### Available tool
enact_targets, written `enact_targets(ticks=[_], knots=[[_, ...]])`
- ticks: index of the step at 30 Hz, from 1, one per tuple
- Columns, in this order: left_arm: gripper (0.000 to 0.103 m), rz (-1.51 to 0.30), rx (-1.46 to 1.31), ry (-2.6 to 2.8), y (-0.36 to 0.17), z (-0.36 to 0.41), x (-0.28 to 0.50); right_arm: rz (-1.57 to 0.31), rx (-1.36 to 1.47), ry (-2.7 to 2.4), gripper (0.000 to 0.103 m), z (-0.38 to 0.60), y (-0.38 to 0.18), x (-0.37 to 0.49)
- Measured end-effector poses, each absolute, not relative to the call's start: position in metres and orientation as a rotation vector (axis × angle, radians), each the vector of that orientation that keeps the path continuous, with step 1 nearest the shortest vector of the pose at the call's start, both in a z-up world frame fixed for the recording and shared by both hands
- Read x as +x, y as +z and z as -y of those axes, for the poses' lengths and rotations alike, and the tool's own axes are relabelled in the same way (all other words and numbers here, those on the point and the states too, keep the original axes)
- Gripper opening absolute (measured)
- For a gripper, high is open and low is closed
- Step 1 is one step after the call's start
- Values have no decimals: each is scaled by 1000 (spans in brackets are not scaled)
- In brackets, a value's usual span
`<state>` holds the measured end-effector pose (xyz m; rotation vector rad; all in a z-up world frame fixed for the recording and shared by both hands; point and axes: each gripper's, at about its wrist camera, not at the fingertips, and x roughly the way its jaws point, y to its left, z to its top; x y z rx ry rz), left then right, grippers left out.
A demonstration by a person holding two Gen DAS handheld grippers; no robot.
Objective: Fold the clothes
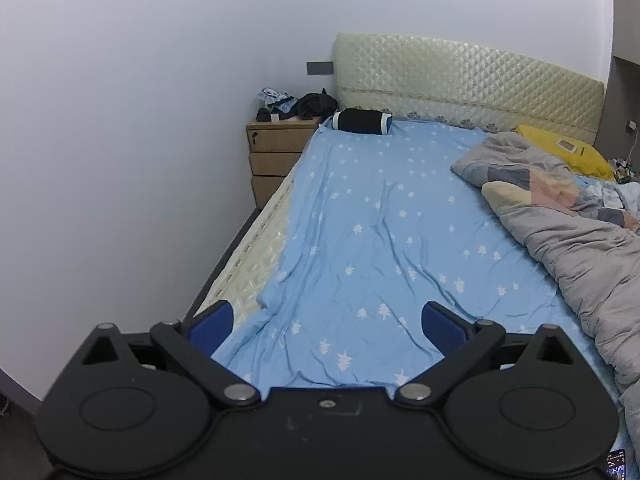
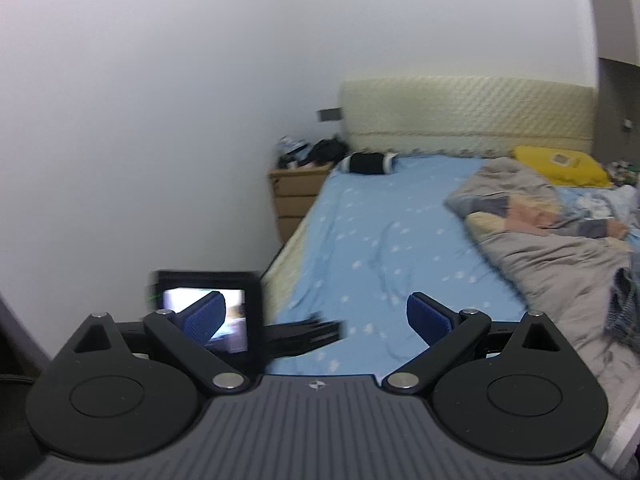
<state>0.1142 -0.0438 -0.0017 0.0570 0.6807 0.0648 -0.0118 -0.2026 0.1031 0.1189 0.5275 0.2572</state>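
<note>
My left gripper (image 1: 326, 322) is open and empty, held above the near end of a bed with a blue star-print sheet (image 1: 380, 216). My right gripper (image 2: 316, 318) is open and empty too, above the same sheet (image 2: 384, 240). The left gripper's body and camera screen (image 2: 208, 312) show at the left of the right wrist view. A blue patterned garment (image 2: 624, 304) lies on the grey quilt at the far right edge. More light blue cloth (image 1: 612, 194) lies beyond the quilt.
A rumpled grey quilt (image 1: 580, 236) covers the bed's right side, with a yellow pillow (image 1: 560, 148) behind it. A black bolster (image 1: 360, 121) lies by the quilted headboard (image 1: 460, 80). A wooden nightstand (image 1: 276, 152) with clutter stands at the wall.
</note>
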Motion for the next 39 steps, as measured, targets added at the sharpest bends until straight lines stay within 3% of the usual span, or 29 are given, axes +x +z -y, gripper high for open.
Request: enact_targets(ticks=[20,39], knots=[[101,-683,55,-33,31,24,75,-605,94,82,98,242,11,28],[101,-665,62,-52,43,24,60,-673,74,70,97,237,0,39]])
